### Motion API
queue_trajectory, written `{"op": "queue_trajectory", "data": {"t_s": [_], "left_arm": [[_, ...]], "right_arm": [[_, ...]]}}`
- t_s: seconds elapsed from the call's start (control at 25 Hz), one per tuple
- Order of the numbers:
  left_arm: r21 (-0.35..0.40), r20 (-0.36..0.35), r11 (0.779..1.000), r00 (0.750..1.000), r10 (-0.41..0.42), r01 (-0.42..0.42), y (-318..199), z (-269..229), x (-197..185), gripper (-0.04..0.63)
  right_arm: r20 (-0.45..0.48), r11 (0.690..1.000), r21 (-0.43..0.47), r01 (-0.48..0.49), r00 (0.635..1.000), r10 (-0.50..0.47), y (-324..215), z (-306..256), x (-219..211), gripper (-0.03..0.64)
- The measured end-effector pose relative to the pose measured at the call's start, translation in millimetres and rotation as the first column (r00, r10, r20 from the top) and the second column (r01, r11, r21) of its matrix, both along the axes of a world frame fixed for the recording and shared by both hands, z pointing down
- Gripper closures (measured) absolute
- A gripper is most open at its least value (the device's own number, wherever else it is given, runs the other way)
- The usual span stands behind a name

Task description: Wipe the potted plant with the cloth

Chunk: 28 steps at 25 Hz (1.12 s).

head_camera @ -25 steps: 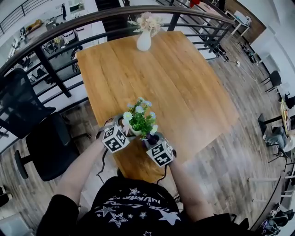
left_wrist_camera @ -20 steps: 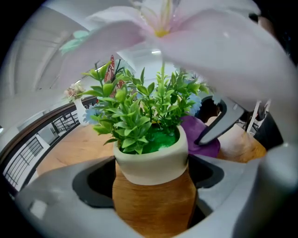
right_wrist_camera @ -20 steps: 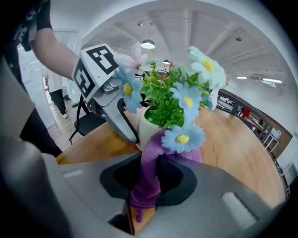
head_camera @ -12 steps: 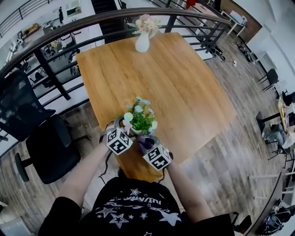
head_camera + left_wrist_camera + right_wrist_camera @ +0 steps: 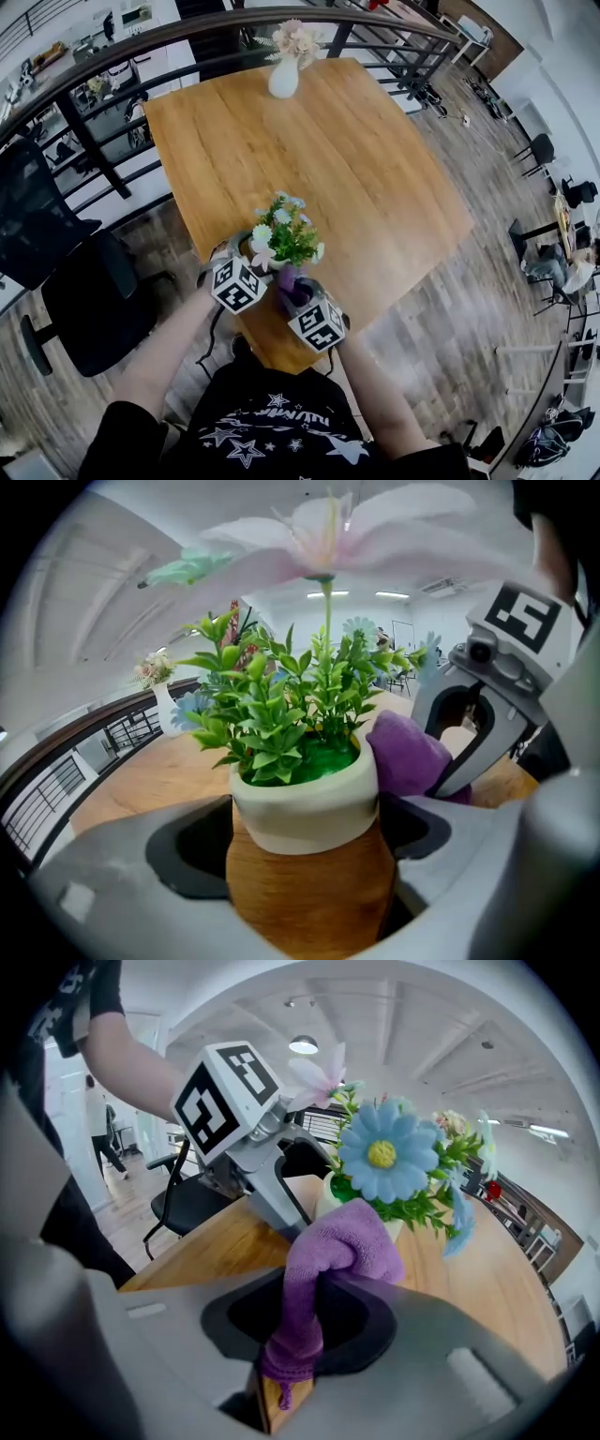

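Observation:
The potted plant, green leaves with pale flowers in a white-rimmed brown pot, is near the table's front edge. My left gripper is shut on the pot's body, with a jaw on each side. My right gripper is shut on a purple cloth. The cloth's free end bulges up against the pot's rim, just right of the foliage. A blue flower hangs right above the cloth.
The wooden table stretches away behind the plant. A white vase of pale flowers stands at its far edge by a dark railing. A black office chair is on the floor to the left.
The right gripper has shifted slightly left and toward me, and more of the purple cloth now shows against the pot. The left gripper has kept its hold on the pot.

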<state>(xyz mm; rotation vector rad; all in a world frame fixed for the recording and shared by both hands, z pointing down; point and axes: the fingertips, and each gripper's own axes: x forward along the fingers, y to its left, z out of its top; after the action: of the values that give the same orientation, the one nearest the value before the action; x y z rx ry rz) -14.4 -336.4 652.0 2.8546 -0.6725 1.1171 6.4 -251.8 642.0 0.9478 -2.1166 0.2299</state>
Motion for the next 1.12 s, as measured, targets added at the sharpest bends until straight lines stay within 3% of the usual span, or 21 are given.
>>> {"op": "queue_trajectory", "data": {"t_s": [0.12,0.24,0.4,0.6,1.0,1.12], "left_arm": [[-0.002,-0.011,1.000,1.000,-0.026,0.026,-3.0,1.2,-7.0,0.086],[-0.052,-0.067,0.994,0.993,-0.102,0.099,6.0,-0.6,-15.8,0.086],[-0.073,-0.145,0.977,0.967,-0.208,0.199,23.7,-18.8,-28.1,0.086],[-0.062,-0.185,0.959,0.941,-0.283,0.276,52.9,-47.8,-27.9,0.086],[-0.093,-0.245,0.916,0.883,-0.401,0.390,137.6,-76.5,-13.7,0.089],[-0.100,-0.259,0.909,0.871,-0.417,0.405,168.4,-84.6,-6.9,0.122]], "right_arm": [[0.015,0.999,0.000,-0.045,0.999,0.045,-0.1,0.9,10.8,0.529],[0.080,0.998,-0.002,-0.065,0.995,0.065,7.1,-4.0,19.1,0.529],[0.133,0.997,0.028,-0.067,0.989,0.063,22.6,-18.2,27.8,0.529],[0.186,0.995,0.056,-0.084,0.980,0.073,42.5,-37.2,42.8,0.531],[0.281,0.999,0.048,-0.009,0.960,-0.005,110.8,-63.9,64.0,0.531],[0.310,0.999,0.053,0.008,0.951,-0.024,133.1,-70.4,72.5,0.531]]}}
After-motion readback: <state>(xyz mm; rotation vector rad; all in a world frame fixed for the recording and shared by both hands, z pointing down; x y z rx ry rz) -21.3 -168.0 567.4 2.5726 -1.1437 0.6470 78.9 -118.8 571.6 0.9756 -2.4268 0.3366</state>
